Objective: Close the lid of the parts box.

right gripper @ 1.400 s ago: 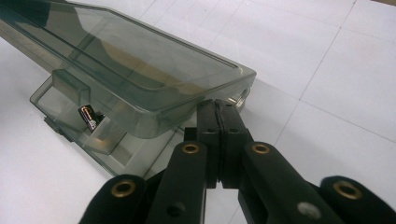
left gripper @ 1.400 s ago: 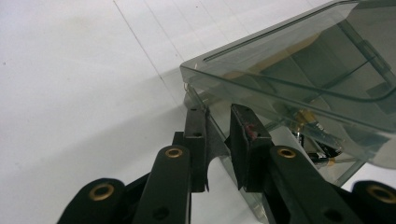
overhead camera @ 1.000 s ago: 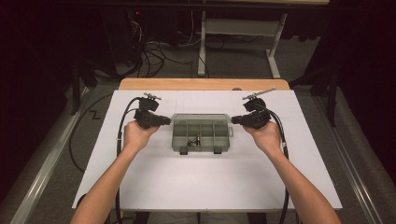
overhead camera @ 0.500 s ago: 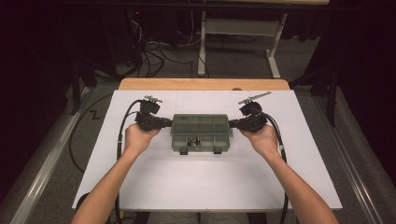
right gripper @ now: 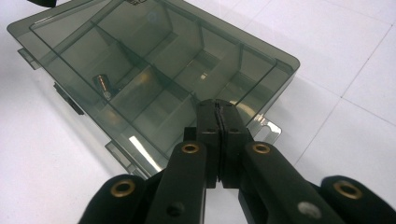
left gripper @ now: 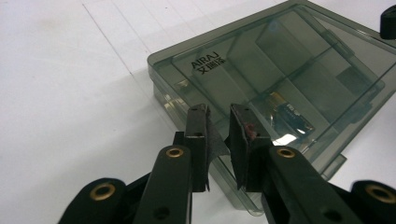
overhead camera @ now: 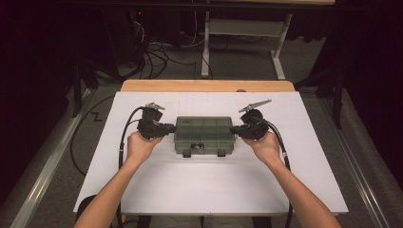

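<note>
A smoky-grey see-through compartment box (overhead camera: 204, 133) (left gripper: 299, 70) (right gripper: 154, 60) lies with its lid down in the middle of the white table (overhead camera: 204, 190). One compartment holds small metal parts (overhead camera: 196, 145) (left gripper: 289, 114) (right gripper: 102, 84). My left gripper (overhead camera: 172, 128) (left gripper: 219, 112) is at the box's left end, its jaws a narrow gap apart over the box's edge, with no pad seen pressing on it. My right gripper (overhead camera: 233, 130) (right gripper: 218, 105) is shut, its tips against the right end of the box. A hand holds each gripper.
Two dark latches (overhead camera: 186, 154) sit on the box's near side. A wooden strip (overhead camera: 209, 85) runs along the table's far edge. Beyond it are floor cables (overhead camera: 152, 52) and a white desk frame (overhead camera: 237, 28). Each gripper's cable (overhead camera: 124, 137) trails back along the forearm.
The right gripper has edged slightly in toward the box's right end. The left gripper and the box stay where they were.
</note>
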### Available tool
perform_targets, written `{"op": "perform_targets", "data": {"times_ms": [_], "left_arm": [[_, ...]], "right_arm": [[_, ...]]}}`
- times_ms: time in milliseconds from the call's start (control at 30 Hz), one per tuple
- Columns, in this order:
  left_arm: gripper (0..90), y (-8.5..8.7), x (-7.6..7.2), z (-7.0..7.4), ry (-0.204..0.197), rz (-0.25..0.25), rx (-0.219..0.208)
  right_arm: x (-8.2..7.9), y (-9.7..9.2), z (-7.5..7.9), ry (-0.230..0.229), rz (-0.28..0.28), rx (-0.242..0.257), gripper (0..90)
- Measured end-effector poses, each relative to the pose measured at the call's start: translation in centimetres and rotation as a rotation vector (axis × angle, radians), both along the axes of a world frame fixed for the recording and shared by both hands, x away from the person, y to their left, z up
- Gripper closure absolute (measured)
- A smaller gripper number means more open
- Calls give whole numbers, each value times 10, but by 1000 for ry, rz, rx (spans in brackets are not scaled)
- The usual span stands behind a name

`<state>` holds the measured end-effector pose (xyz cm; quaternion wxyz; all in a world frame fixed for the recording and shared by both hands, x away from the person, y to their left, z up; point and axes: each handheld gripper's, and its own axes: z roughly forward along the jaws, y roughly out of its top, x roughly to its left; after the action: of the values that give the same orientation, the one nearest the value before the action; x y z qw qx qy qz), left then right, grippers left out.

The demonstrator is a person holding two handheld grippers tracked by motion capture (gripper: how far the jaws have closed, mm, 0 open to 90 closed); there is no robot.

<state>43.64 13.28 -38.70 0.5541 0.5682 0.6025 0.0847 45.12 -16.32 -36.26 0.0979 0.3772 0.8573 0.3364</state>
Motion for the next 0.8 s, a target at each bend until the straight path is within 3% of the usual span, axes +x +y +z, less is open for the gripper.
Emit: {"op": "perform_targets", "data": {"times_ms": [367,700,800], "left_arm": [[765,-13,-9,-8,-38,-31,67],[763,-13,-12,-14,-33,-32,60],[763,-14,-13,-16,-30,-36,75]], "right_arm": [[-5,-1,-7,-17,16,4,900],[-8,1,-16,-25,31,-8,900],[-8,3,-17,-27,37,-19,900]]}}
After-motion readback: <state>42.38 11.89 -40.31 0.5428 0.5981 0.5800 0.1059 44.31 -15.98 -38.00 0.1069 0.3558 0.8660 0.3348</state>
